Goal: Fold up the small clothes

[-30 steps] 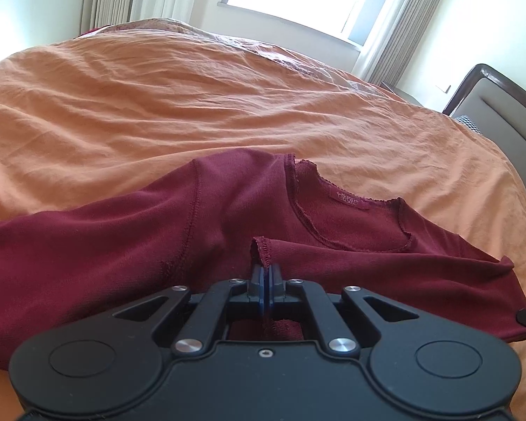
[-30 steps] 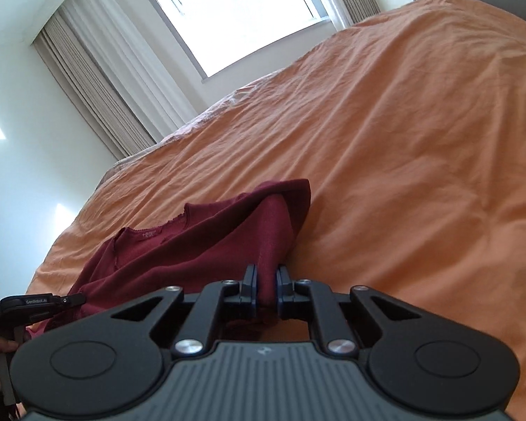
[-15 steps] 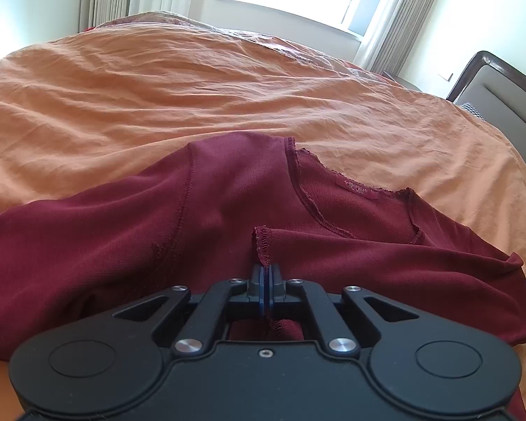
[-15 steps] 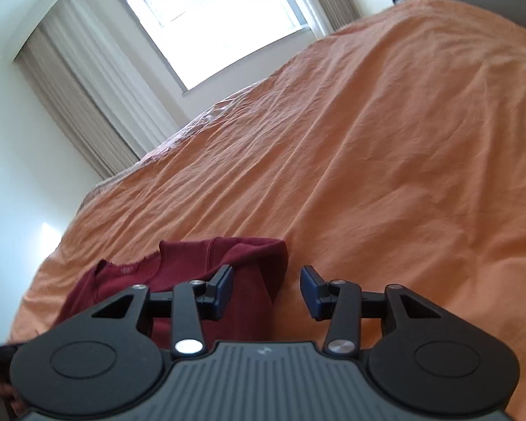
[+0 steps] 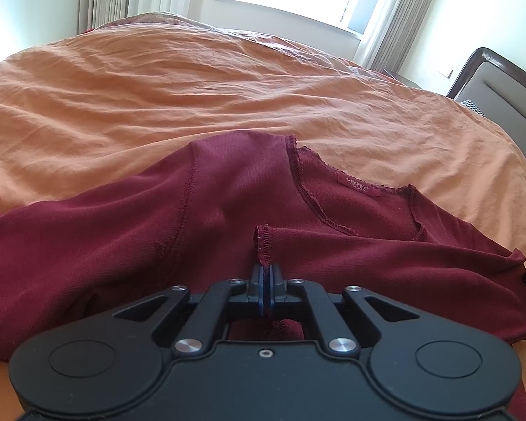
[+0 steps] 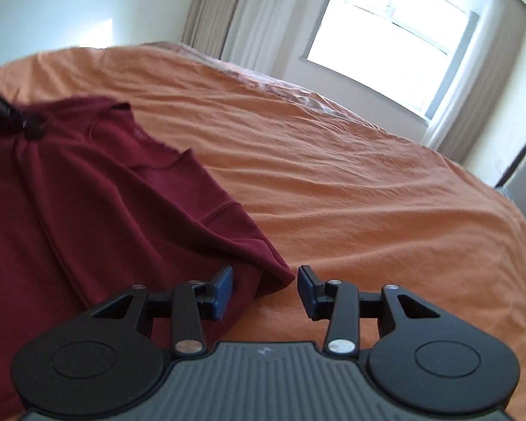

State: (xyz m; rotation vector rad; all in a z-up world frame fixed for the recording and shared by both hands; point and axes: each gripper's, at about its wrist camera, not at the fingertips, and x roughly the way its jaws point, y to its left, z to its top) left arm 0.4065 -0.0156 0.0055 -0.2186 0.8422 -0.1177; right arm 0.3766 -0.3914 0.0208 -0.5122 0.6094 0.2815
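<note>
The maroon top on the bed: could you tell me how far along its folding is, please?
Done: one sleeve of the maroon top lies folded across its chest. In hand: the left tongs pinch that cuff; the right tongs have just been opening, gripping nothing. Left: the other sleeve and the body folds.

A small woven label (image 5: pixel 359 186) sits inside the back neckline of the maroon top (image 5: pixel 228 203), at about two o'clock from its middle. Its pale lettering is too small to read. No other text is legible.

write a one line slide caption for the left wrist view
Left gripper shut on a stitched cuff of the maroon top, which lies on the orange bedspread.
</note>
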